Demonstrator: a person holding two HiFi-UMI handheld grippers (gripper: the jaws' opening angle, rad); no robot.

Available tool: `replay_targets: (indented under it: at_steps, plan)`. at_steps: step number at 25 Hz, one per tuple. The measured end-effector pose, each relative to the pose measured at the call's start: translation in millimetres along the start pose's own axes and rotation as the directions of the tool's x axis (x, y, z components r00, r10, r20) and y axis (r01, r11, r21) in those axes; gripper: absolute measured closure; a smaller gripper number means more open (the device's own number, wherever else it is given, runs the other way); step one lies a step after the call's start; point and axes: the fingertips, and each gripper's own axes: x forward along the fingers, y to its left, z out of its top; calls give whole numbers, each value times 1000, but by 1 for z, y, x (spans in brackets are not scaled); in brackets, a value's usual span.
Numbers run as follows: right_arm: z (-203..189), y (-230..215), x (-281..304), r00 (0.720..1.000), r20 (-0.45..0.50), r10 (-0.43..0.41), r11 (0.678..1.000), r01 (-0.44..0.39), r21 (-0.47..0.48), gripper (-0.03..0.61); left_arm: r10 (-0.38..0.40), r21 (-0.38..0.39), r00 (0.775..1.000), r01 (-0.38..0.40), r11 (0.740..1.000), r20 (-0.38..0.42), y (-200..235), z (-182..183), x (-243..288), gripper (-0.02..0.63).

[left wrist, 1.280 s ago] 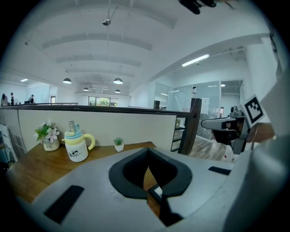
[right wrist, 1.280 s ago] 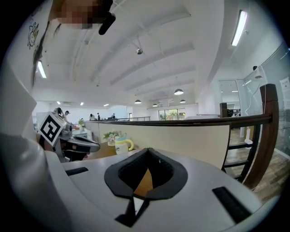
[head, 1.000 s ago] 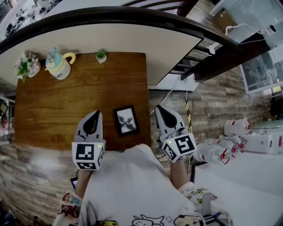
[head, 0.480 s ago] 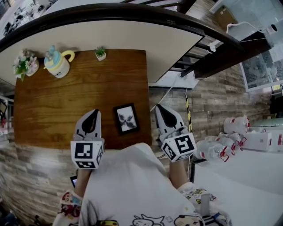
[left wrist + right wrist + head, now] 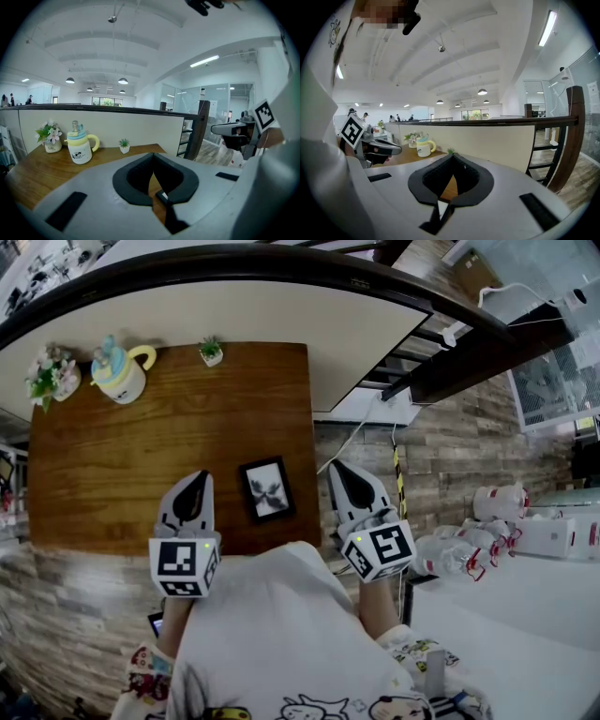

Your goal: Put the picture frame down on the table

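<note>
Empty right claw (image 5: 453, 158), jaws together

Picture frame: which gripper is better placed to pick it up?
Left, marginally: the left gripper hangs over the table beside the picture frame; the right gripper sits past the table's edge. Both are shut.

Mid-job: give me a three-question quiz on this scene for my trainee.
1. True or false: the right hand-held gripper is holding the picture frame.
2. The frame rests on the table: A) beside the mug; B) between the left hand-held gripper and the right one; C) at a far corner.
3. How many things stand along the table's far edge?
Key: 1 false; 2 B; 3 three: flowers, mug, small plant.
</note>
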Motion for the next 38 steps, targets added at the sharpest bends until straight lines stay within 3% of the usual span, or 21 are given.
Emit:
replay_targets:
  at_steps: [38]
  plan:
    - [-13, -3, 7, 999, -46, -14, 1000, 14, 6, 580, -19, 28, 1000, 18, 999, 4, 20, -1, 10, 611]
